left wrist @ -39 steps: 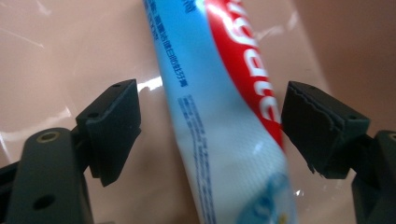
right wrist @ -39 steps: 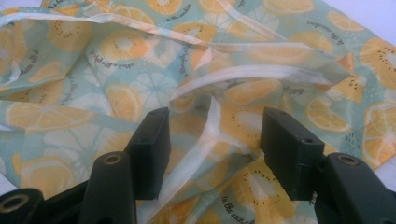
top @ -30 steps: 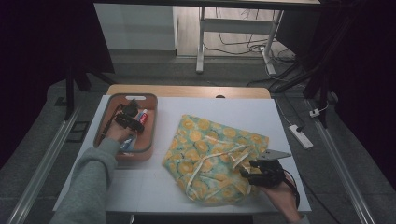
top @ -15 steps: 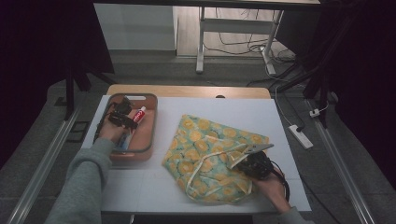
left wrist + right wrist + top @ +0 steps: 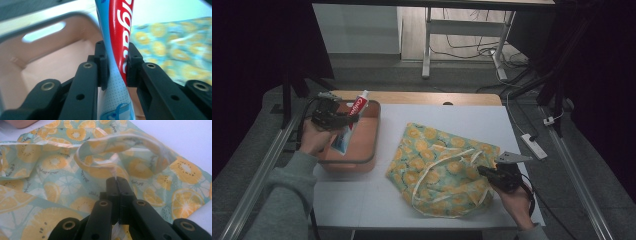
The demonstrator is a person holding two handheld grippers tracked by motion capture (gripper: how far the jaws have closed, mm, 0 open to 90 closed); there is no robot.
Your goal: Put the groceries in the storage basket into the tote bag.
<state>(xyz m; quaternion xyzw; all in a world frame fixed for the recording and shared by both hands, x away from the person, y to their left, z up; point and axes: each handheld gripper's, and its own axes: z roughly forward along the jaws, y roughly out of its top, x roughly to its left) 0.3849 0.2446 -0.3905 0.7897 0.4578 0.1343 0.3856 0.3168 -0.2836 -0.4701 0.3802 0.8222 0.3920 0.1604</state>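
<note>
Jaws of the right tool (image 5: 484, 171) have just been closing and now pinch the bag (image 5: 444, 170) at its near right rim, lifting a fold that lay flat a second ago. Farther left, the left tool (image 5: 346, 119) has also just closed, clamping the toothpaste (image 5: 350, 123), which has come up out of the tray (image 5: 368, 161) on the surface (image 5: 362, 200). Judging by this, bagging comes next.
</note>
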